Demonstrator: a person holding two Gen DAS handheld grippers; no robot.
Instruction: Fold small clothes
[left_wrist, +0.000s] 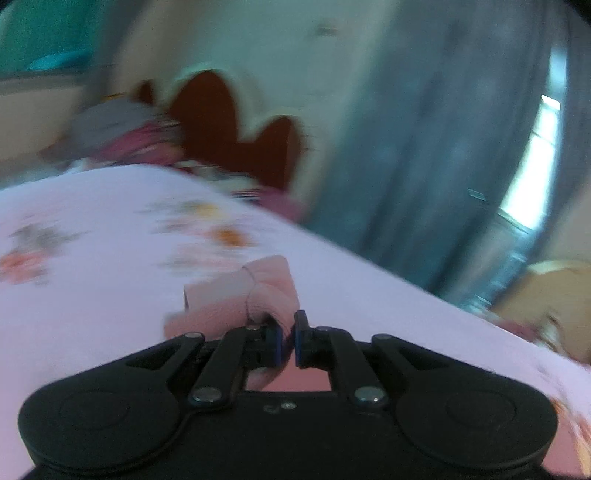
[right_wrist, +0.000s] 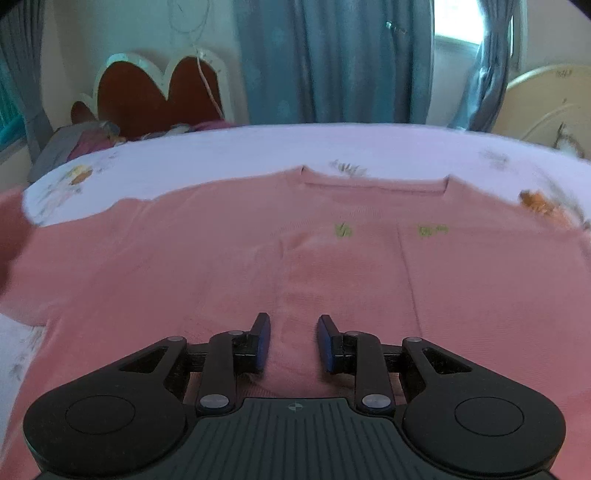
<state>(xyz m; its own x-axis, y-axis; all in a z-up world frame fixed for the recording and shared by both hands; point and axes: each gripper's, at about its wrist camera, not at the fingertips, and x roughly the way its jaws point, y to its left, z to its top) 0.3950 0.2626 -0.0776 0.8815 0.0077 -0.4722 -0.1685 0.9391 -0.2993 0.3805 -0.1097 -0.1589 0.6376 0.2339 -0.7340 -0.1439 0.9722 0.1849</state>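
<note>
A small pink knit sweater (right_wrist: 295, 258) lies spread flat on a white floral bedsheet (right_wrist: 258, 147), neckline at the far side and two small green marks on the chest. My right gripper (right_wrist: 293, 341) is open just above the sweater's lower middle, with cloth showing between its fingers. In the blurred left wrist view, my left gripper (left_wrist: 290, 341) is shut on a bunched fold of the pink sweater (left_wrist: 240, 295), lifted off the sheet (left_wrist: 92, 258). Which part of the sweater it holds I cannot tell.
A red scalloped headboard (right_wrist: 147, 96) and a pile of grey and magenta clothes (right_wrist: 81, 142) sit at the far left of the bed. Blue curtains (right_wrist: 325, 62) hang behind. A cream round piece of furniture (right_wrist: 546, 103) stands at the right.
</note>
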